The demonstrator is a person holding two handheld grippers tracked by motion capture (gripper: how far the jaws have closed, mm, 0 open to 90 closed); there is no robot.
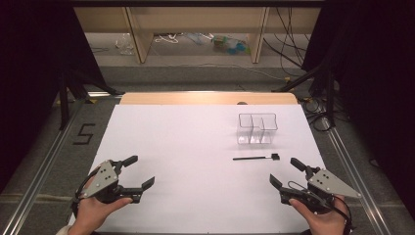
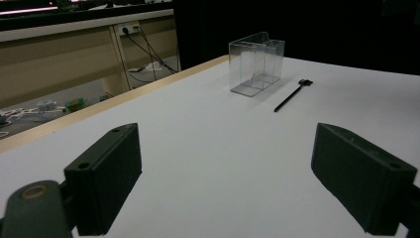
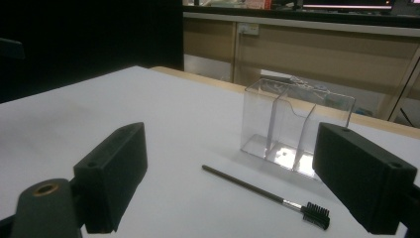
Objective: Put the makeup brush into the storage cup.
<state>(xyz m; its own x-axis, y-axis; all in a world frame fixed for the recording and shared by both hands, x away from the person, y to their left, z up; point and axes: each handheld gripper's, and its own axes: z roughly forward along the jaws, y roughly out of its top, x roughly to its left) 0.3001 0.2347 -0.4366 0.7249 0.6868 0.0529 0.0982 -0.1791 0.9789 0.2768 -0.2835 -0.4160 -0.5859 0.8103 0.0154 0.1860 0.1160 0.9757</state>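
White table (image 1: 186, 147) bears clear organizer (image 1: 257, 128), brush (image 1: 254, 157).

The high view is looking forward and down from above the table (image 1: 195, 147), while both gripper views are sitting low near its front corners, facing inward and sharing the clear organizer (image 2: 256, 63) and brush (image 3: 267, 196).

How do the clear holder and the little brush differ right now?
The clear holder is see-through; the brush is black and opaque. The holder stands upright with open compartments, while the brush lies flat on the white tabletop. The holder is boxy and tall; the brush is thin and long, with a bristled head at one end. The holder sits farther from the person than the brush. Both rest untouched on the table, apart from each other.
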